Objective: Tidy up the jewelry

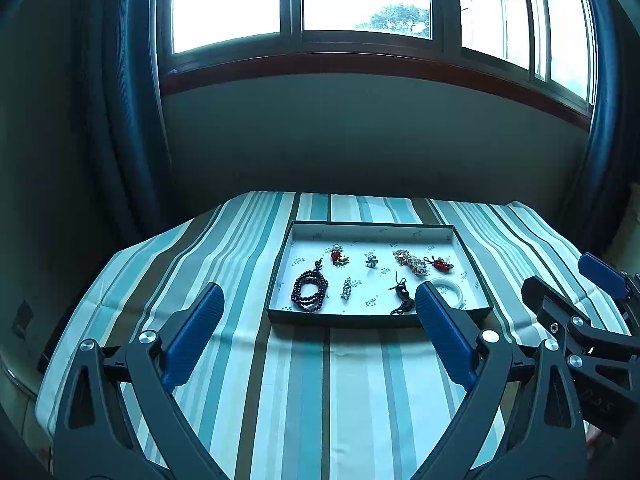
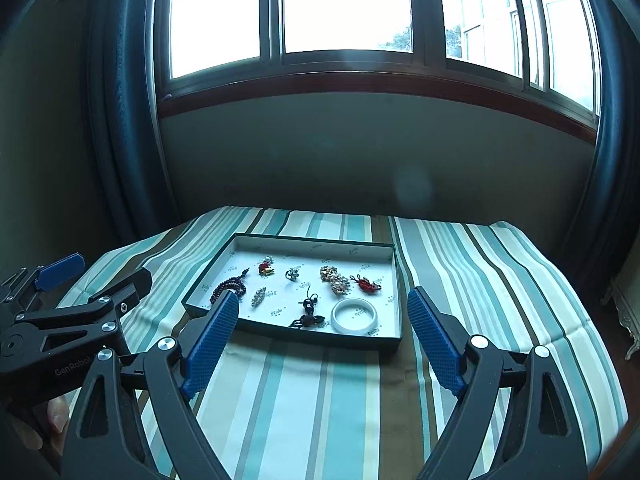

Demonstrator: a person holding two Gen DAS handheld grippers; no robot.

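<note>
A shallow dark-rimmed tray (image 1: 276, 276) (image 2: 396, 280) with a white floor sits on the striped table. In it lie a dark bead bracelet (image 1: 310, 292) (image 2: 224, 288), a red and gold charm (image 1: 339, 258) (image 2: 266, 268), a small silver piece (image 1: 372, 261) (image 2: 293, 275), a silver clip (image 1: 346, 289) (image 2: 259, 297), a gold cluster (image 1: 410, 262) (image 2: 334, 279), a red knot charm (image 1: 440, 265) (image 2: 366, 284), a black tassel charm (image 1: 402, 296) (image 2: 309, 312) and a white bangle (image 1: 452, 292) (image 2: 356, 316). My left gripper (image 1: 320, 300) and right gripper (image 2: 324, 308) hover before the tray, both open and empty.
A teal, white and brown striped cloth (image 1: 328, 392) (image 2: 320, 400) covers the table. A wall with a window (image 1: 360, 0) and dark curtains (image 1: 120, 120) stands behind. The right gripper shows at the left wrist view's right edge (image 1: 572, 284).
</note>
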